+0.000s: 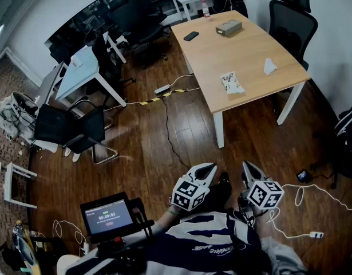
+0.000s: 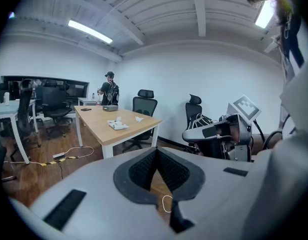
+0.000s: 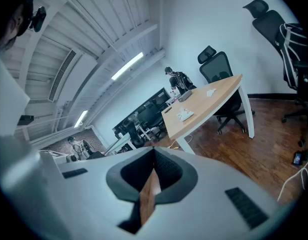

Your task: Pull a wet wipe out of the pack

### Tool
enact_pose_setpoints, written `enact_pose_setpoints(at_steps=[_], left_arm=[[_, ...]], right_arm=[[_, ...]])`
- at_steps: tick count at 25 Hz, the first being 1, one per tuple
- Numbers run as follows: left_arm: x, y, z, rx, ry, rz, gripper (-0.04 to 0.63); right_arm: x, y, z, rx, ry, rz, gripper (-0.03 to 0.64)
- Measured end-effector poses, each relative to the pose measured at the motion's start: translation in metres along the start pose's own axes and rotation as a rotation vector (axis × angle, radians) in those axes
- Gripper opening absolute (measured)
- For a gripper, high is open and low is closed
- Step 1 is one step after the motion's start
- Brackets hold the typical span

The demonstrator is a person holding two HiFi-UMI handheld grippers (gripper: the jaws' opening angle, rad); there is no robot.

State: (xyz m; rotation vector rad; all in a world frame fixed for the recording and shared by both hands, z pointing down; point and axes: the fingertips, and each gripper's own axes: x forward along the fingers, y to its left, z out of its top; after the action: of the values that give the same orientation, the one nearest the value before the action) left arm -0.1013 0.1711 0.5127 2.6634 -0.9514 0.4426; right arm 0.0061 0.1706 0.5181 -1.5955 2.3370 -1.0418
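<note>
The wet wipe pack [image 1: 232, 82] lies flat near the front edge of the wooden table [image 1: 250, 53], far ahead of me. A loose white wipe [image 1: 269, 66] sits to its right. Both grippers are held close to my body over the floor, well short of the table. My left gripper [image 1: 209, 168] is shut with nothing in it; in the left gripper view its pads [image 2: 143, 169] meet at the tip. My right gripper [image 1: 246, 166] is also shut and empty, its pads [image 3: 166, 169] touching. The pack [image 2: 116, 125] [image 3: 185, 115] shows small in both gripper views.
A grey box [image 1: 228, 27] and a phone [image 1: 191, 36] lie at the table's far end. Black office chairs [image 1: 290, 22] stand to its right. Cables [image 1: 170, 93] run across the wood floor. A tablet screen [image 1: 109, 215] is at lower left. A person [image 2: 110, 90] stands at the far wall.
</note>
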Motion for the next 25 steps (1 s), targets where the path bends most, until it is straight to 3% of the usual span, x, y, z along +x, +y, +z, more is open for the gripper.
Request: enact_pose_setpoints(at_steps=[6, 10, 16, 21, 25], left_arm=[[0.046, 0.05, 0.018, -0.103, -0.033, 0.047, 0.003], [0.09, 0.073, 0.05, -0.093, -0.051, 0.031, 0.003], [0.156, 0.104, 0.083, -0.18, -0.064, 0.009, 0.003], [0.193, 0.102, 0.083, -0.159, -0.027, -0.052, 0.003], [0.199, 0.114, 0.081, -0.147, 0.012, -0.043, 0.003]], right_arm=[[0.032, -0.034, 0.036, -0.05, 0.006, -0.056, -0.002], [0.054, -0.061, 0.073, -0.056, -0.005, -0.098, -0.002], [0.085, -0.089, 0.115, -0.085, -0.001, -0.139, -0.002], [0.101, -0.118, 0.13, -0.028, -0.008, -0.164, -0.002], [0.126, -0.123, 0.15, -0.015, -0.009, -0.139, -0.002]])
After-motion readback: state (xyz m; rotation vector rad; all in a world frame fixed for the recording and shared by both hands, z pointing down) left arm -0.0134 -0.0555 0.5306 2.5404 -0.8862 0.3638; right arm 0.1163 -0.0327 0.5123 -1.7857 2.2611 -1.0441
